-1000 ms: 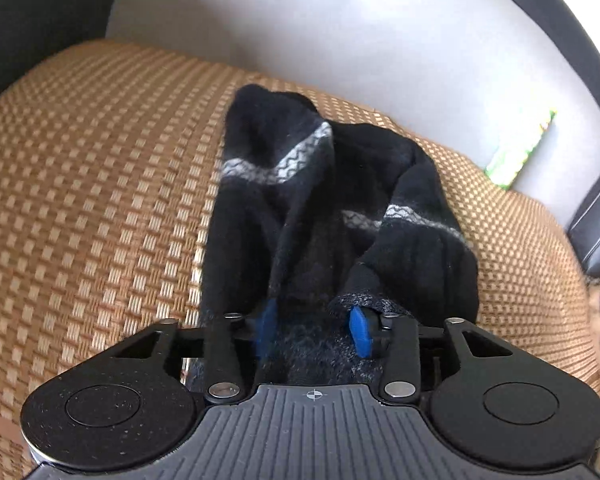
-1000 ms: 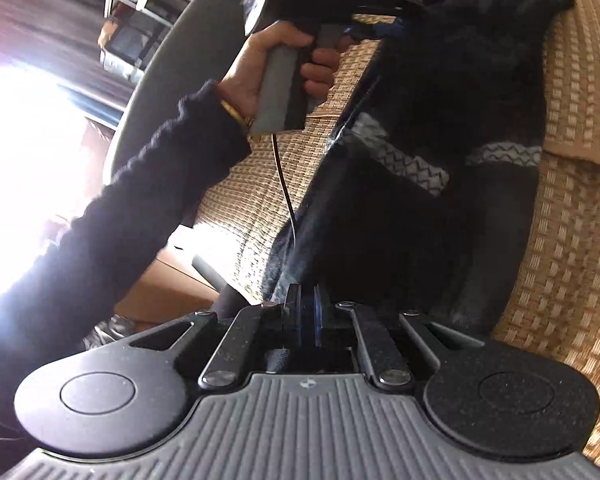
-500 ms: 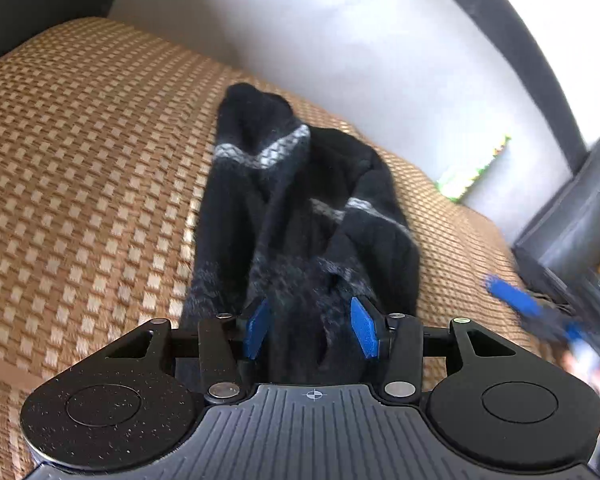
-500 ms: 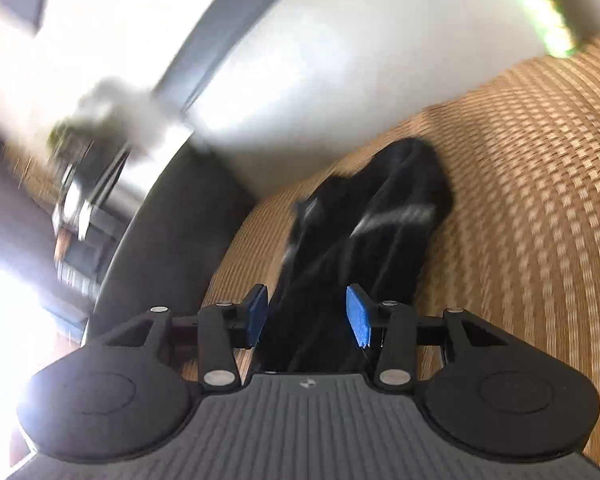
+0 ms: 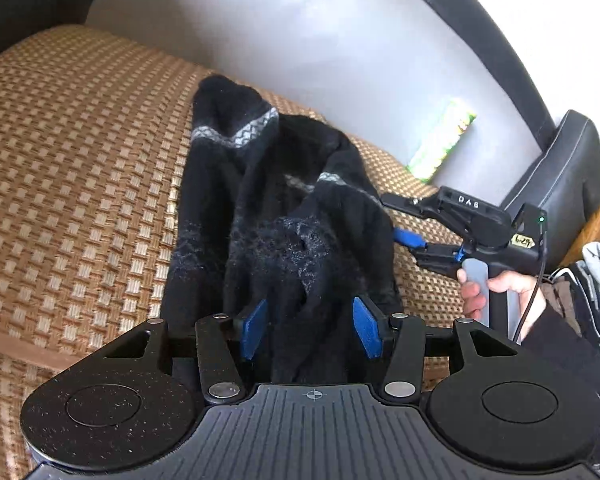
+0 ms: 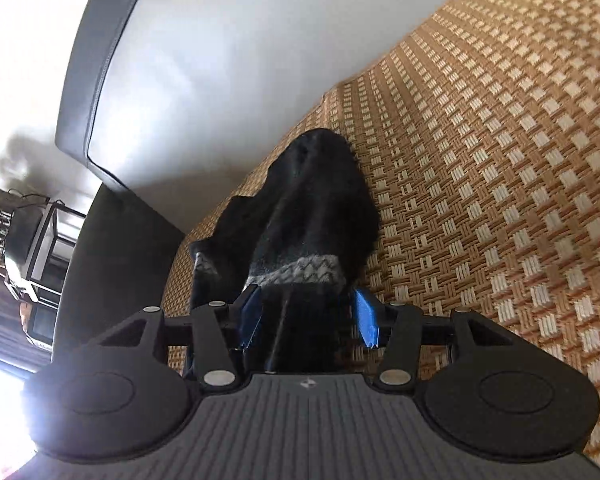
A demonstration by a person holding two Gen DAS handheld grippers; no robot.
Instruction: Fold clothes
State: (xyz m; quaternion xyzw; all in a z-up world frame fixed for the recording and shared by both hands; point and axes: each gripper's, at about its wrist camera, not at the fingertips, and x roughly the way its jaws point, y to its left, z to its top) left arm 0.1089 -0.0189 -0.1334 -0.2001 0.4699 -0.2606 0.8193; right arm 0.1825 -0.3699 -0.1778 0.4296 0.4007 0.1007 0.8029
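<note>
A woven tan rattan mat (image 5: 80,168) covers the seat of a grey sofa (image 5: 300,32) with dark leather trim. On it lies the black knitted garment with grey zigzag bands (image 5: 284,216), bunched lengthwise. The left gripper (image 5: 308,332) has its jaws spread wide with the near end of the garment lying loose between them, unclamped. The right gripper (image 6: 308,324), jaws likewise apart, straddles a banded end. A green packet (image 5: 444,140) leans against the backrest, beyond and right of the left jaws. Left of them the mat runs bare to its edge.
</note>
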